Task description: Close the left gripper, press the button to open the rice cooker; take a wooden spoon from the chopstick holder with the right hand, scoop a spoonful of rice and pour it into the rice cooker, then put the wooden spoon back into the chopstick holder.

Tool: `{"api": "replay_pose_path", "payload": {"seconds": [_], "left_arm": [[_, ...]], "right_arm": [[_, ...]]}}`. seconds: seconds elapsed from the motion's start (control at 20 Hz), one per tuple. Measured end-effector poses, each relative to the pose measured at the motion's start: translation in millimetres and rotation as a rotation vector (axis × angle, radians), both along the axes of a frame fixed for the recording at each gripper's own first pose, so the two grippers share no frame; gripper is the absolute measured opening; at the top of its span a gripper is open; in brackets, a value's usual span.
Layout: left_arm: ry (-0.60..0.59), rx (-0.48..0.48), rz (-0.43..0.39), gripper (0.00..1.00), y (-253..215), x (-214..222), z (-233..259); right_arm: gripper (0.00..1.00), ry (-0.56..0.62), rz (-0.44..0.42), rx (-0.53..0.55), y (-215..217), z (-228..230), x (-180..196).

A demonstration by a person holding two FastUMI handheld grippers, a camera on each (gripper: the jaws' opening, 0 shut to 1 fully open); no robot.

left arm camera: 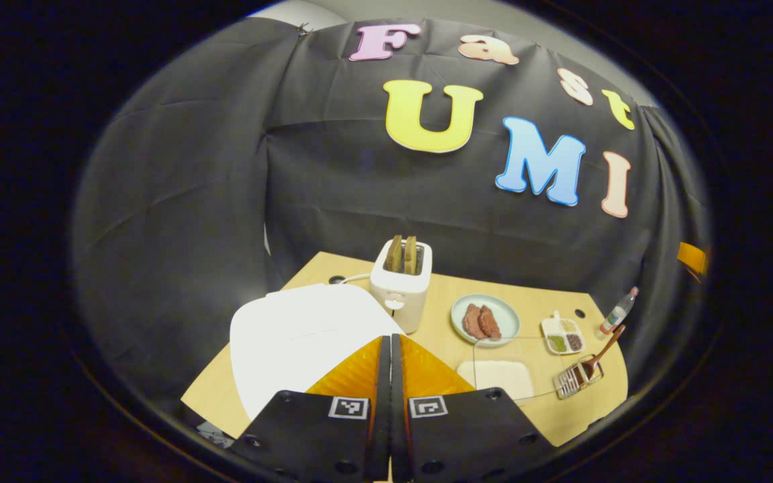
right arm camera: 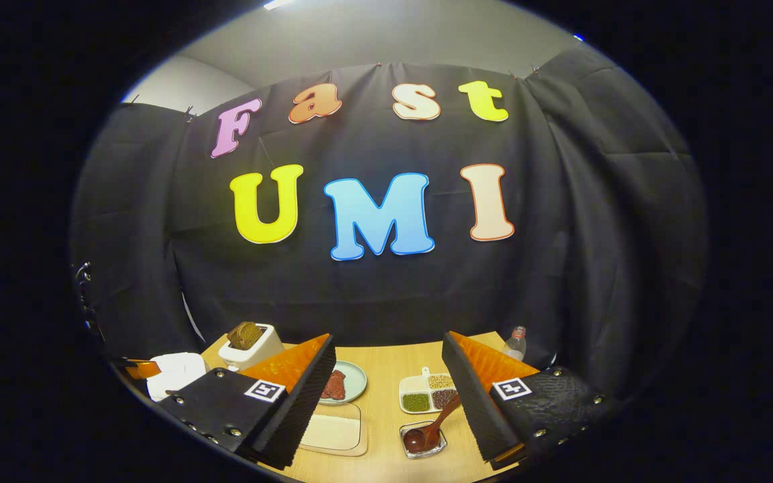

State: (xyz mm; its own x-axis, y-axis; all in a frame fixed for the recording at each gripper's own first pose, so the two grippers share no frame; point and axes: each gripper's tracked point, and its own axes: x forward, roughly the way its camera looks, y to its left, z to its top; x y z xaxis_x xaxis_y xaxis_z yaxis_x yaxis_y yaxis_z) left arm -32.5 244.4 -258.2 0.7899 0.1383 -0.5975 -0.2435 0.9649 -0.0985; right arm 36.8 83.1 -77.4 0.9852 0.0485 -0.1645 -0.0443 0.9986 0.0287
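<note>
Closed tight, the left gripper [left arm camera: 390, 349] hangs over the white rice cooker [left arm camera: 292, 342], its fingers pressed together with nothing between them. That's step one done, by the look of it; the lid looks down, so I judge the button not yet pressed. Over on the right, the right gripper [right arm camera: 386, 386] is spread wide and empty above the table [right arm camera: 383, 429]. Ahead of it the wooden spoon [right arm camera: 430, 429] leans in the holder [right arm camera: 423, 439], untouched, just beside the rice tray [right arm camera: 333, 429]. Fetching, scooping, pouring and returning the spoon all lie ahead.
</note>
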Motion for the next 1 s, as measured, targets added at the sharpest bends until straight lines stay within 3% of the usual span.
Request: {"api": "replay_pose_path", "payload": {"seconds": [0.15,0.35,0.55,0.8,1.0], "left_arm": [[0.085,-0.016,0.006,0.08,6.5,-7.9,-25.3],[0.113,-0.135,0.094,0.08,16.9,-17.0,-44.8],[0.233,-0.122,0.100,0.10,23.9,-31.4,-80.6],[0.225,-0.127,0.117,0.09,24.8,-26.8,-74.1],[0.042,0.002,0.141,0.10,39.6,-5.8,-20.3]], "right_arm": [[0.97,0.012,0.005,0.004,-1.7,-4.4,1.0],[0.97,0.020,0.013,0.001,-1.8,-9.3,2.8],[0.97,0.034,0.022,-0.006,-1.7,-13.1,3.1],[0.97,0.037,0.033,-0.007,1.2,-15.2,3.6],[0.97,0.035,0.036,-0.004,-1.5,-16.5,5.8]]}}
